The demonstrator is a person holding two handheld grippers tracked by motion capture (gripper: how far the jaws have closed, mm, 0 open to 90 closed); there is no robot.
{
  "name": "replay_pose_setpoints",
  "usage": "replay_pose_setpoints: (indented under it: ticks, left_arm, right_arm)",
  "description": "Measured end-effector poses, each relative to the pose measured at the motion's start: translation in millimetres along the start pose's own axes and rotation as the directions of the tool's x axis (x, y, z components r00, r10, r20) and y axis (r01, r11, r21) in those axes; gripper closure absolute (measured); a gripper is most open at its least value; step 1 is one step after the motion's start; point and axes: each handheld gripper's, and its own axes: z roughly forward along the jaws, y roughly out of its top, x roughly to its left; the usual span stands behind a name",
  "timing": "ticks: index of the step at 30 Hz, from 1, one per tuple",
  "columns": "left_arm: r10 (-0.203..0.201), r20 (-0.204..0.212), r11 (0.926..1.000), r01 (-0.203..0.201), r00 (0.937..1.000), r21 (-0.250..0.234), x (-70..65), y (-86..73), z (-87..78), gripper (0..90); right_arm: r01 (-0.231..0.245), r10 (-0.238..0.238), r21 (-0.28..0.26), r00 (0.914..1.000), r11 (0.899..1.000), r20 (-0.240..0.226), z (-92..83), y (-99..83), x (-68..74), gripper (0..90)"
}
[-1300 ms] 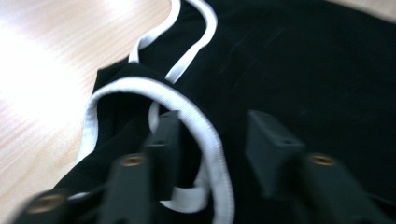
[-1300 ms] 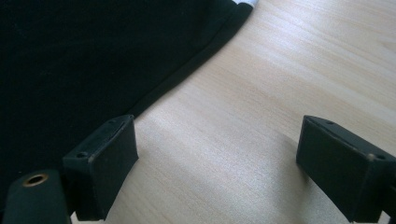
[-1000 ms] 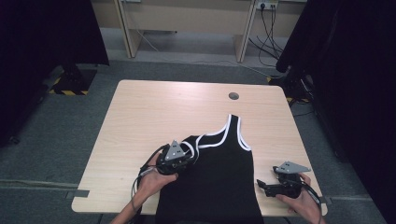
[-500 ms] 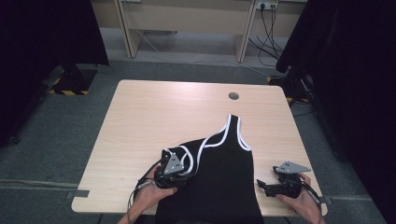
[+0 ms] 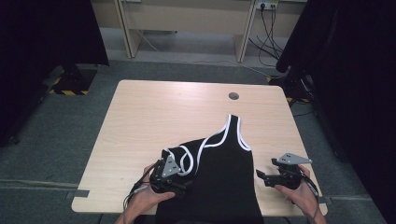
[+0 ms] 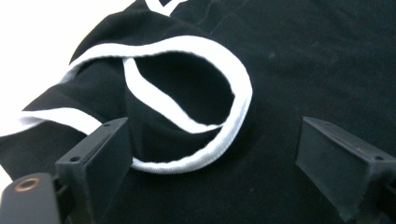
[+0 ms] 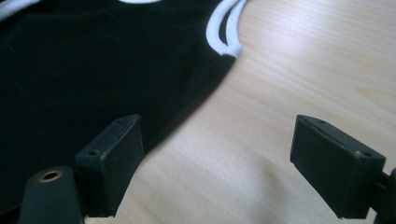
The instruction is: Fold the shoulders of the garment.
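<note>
A black tank top (image 5: 219,179) with white trim lies on the wooden table (image 5: 154,116), its hem at the front edge. One strap (image 5: 233,128) points toward the far side. The other strap is curled into a white-edged loop (image 5: 183,156) lying on the shirt's left part. My left gripper (image 5: 183,185) hovers at that loop, open, and the loop (image 6: 236,93) lies between its wide jaws (image 6: 212,149) without being pinched. My right gripper (image 5: 260,176) is open at the shirt's right side, its jaws (image 7: 217,144) astride the black side edge (image 7: 187,107) and bare wood.
A round cable hole (image 5: 233,96) sits near the table's far edge. Bare wood spreads across the far and left parts of the table. Beyond it are grey floor, desk legs (image 5: 133,37) and dark curtains (image 5: 46,42) on both sides.
My left gripper has drawn back toward the front edge, and the shirt's left strap has come with it and now lies curled on the body. The right gripper has stayed put.
</note>
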Motion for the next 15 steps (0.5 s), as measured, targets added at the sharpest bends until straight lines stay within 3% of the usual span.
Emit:
replay_pose_setpoints:
  ticks: [2,9,15]
  left_arm:
    - [0.006,-0.009,0.9999,-0.006,0.9999,0.01,2.7,-2.8,0.5,4.8]
    - [-0.034,-0.01,0.9994,0.034,0.9994,0.005,13.2,-10.4,-5.6,3.5]
    - [-0.059,-0.001,0.9959,0.059,0.9983,0.068,18.4,-12.4,-4.1,2.2]
  right_arm:
    - [0.003,-0.003,0.0,1.0,1.0,-0.009,2.1,4.3,0.1,17.8]
    - [0.001,-0.001,0.012,0.9998,1.0,-0.02,15.7,13.8,1.0,18.3]
    - [0.017,-0.017,0.019,0.9994,1.0,-0.029,32.1,29.4,4.1,19.1]
